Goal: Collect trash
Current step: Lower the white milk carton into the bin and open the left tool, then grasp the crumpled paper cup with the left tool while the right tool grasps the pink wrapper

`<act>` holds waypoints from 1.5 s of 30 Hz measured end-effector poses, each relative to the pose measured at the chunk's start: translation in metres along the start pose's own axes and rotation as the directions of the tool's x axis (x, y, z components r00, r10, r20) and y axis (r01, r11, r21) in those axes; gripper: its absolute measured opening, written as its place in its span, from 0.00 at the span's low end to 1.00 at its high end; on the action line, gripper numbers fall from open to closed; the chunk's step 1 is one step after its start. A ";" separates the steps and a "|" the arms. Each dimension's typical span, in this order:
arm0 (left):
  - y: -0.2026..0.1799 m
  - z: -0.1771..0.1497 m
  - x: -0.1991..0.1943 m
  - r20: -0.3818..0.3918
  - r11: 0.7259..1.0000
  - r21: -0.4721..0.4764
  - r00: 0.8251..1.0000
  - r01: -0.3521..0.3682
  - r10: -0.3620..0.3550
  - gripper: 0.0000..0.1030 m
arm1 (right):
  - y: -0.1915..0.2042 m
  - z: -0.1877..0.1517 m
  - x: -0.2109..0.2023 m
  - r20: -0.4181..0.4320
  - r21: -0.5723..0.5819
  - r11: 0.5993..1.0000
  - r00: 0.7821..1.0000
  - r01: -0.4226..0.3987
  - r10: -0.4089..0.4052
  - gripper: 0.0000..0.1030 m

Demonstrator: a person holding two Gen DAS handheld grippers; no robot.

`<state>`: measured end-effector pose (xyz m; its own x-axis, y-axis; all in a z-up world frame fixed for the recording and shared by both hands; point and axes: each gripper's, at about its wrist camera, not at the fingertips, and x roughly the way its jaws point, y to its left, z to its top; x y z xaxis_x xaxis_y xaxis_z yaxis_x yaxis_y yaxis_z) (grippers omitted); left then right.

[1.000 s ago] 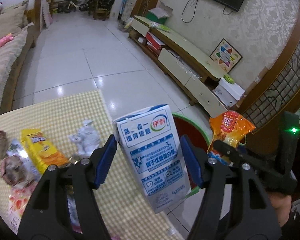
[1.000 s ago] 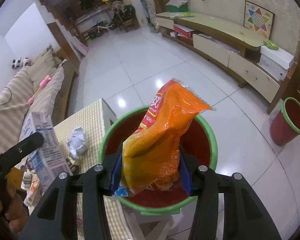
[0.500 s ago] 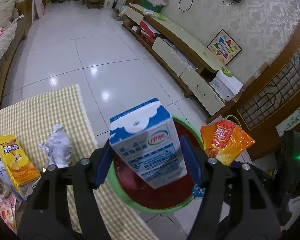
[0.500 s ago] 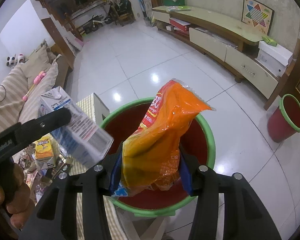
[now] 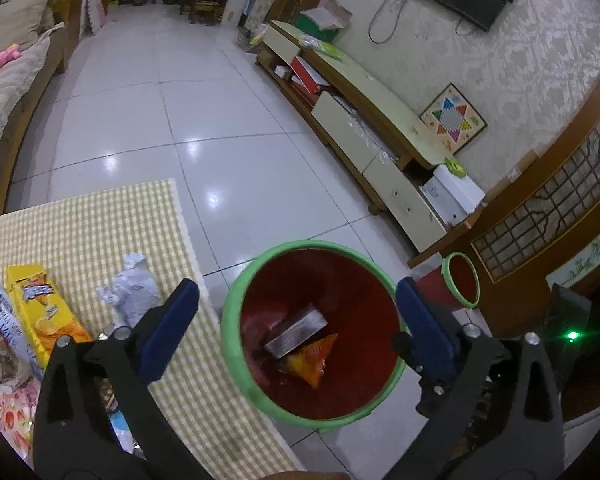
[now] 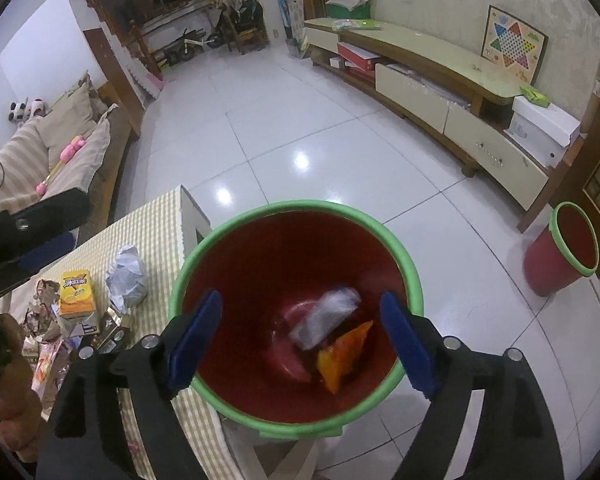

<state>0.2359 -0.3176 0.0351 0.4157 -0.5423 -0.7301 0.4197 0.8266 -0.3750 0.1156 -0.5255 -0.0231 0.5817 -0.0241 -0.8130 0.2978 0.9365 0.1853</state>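
Now both of our claws are spread wide and hold nothing, where half a second ago each was clamped on a piece of trash. Our left gripper [image 5: 296, 324] had the blue-and-white milk carton pinched over the bin; our right gripper [image 6: 302, 338] had the orange snack bag. Both have dropped: the milk carton [image 5: 298, 330] lies tilted on the floor of the red bin [image 5: 240, 292], and the orange snack bag [image 5: 312, 360] sits just beside it, touching its lower edge. From the right wrist view the carton [image 6: 326, 316] is blurred and the bag [image 6: 342, 354] rests below it, inside the green rim [image 6: 296, 206].

On the checked tablecloth [image 5: 100, 220] the rest of the trash sits as it did before: a crumpled white paper [image 5: 130, 294] near the table edge beside the bin, and a yellow snack box [image 5: 40, 308] further in. A second red bin [image 6: 560, 254] stands well apart on the tiled floor.
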 end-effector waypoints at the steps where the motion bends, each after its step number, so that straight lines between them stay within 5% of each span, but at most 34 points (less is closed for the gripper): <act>1: 0.003 0.000 -0.005 0.008 1.000 -0.005 1.000 -0.006 0.006 0.94 | 0.001 0.000 0.000 0.005 -0.003 1.000 1.000 0.003 -0.003 0.83; 15: 0.045 -0.026 -0.079 0.061 0.993 -0.011 0.991 -0.117 0.118 0.95 | 0.043 -0.014 -0.017 0.064 -0.071 0.997 0.998 -0.005 0.010 0.91; 29: 0.109 -0.077 -0.158 0.130 0.966 -0.042 0.957 -0.256 0.259 0.95 | 0.119 -0.058 -0.021 0.024 -0.206 0.977 0.998 -0.053 0.059 0.92; 45: 0.225 -0.146 -0.211 0.123 0.914 -0.236 0.923 -0.331 0.366 0.95 | 0.209 -0.131 -0.018 -0.055 -0.425 0.884 0.980 -0.195 0.190 0.92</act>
<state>0.1253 0.0051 0.0212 0.6359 -0.2165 -0.7408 0.0556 0.9702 -0.2358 0.0682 -0.2832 -0.0417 0.5850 0.1738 -0.7922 -0.1722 0.9811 0.0881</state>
